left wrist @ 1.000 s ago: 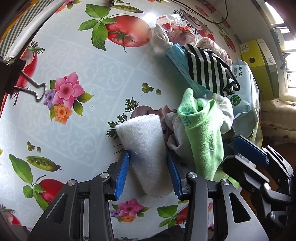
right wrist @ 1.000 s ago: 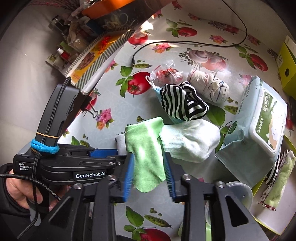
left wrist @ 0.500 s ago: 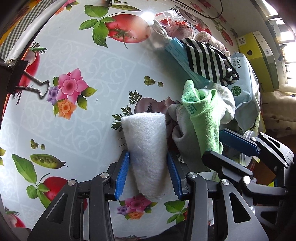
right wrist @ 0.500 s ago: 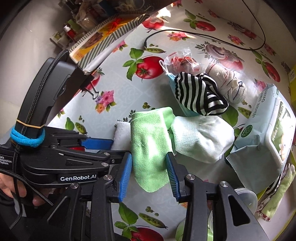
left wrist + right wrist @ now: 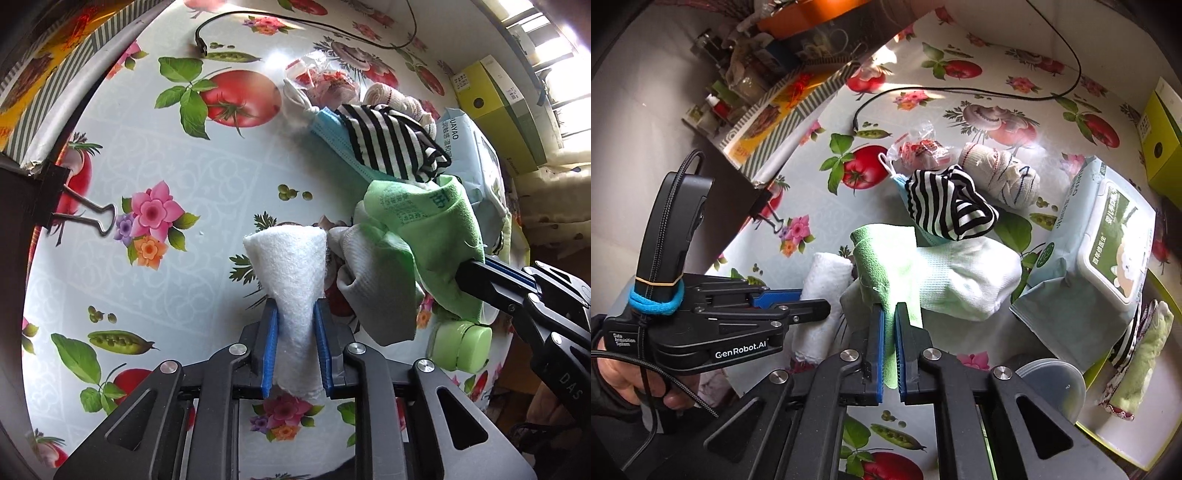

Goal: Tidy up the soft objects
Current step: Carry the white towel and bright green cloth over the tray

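A rolled white towel lies on the fruit-print tablecloth. My left gripper is closing on the towel's near end, and its blue pads squeeze it into a cone. In the right wrist view the same towel shows beside the left gripper. My right gripper is shut on the edge of a green cloth. The green cloth drapes over a white sock; the right gripper holds it from the right.
Behind the pile lie a black-and-white striped cloth on a blue mask, a bandage roll and a plastic packet. A wet-wipes pack sits right. A green bottle, a binder clip and a black cable are nearby.
The left jaws have closed in and now pinch the white towel. The right jaws have shut on the green cloth, and its held edge is bunched and slightly raised.
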`<state>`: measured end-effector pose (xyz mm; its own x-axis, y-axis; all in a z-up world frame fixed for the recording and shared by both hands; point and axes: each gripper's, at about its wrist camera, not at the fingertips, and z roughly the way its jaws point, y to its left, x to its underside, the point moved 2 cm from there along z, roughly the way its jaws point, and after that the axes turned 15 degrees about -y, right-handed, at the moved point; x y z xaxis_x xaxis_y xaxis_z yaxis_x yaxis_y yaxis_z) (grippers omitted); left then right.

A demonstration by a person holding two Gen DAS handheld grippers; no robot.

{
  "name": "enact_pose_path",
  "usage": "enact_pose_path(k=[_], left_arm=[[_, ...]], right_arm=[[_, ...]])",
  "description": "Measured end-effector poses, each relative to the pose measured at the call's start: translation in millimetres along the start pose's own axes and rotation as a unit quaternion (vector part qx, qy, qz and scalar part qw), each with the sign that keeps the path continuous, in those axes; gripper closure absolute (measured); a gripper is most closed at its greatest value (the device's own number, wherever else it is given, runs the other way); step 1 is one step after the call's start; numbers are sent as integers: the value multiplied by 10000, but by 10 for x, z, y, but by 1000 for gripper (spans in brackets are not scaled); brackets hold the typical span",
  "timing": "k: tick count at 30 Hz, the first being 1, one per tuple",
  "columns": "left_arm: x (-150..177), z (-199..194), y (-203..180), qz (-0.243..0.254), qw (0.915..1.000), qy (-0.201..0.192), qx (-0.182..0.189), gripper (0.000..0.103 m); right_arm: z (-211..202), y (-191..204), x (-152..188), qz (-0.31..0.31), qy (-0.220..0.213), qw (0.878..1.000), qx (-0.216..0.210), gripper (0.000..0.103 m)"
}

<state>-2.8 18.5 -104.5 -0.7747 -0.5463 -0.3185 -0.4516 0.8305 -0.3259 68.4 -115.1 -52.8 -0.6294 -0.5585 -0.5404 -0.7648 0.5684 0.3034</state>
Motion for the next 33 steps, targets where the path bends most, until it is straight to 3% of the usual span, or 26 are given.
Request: enact_pose_path(k=[12,33], left_arm=[[-232,-418,-131,326,9983,-472,116,83],[-433,-428,-1201,1346,9874,-550,627,83]], right_arm=[[-605,-145,-14,508,-677,9964,-2,98],[-1458,-896,352,1545,-1451,9746,726,98]])
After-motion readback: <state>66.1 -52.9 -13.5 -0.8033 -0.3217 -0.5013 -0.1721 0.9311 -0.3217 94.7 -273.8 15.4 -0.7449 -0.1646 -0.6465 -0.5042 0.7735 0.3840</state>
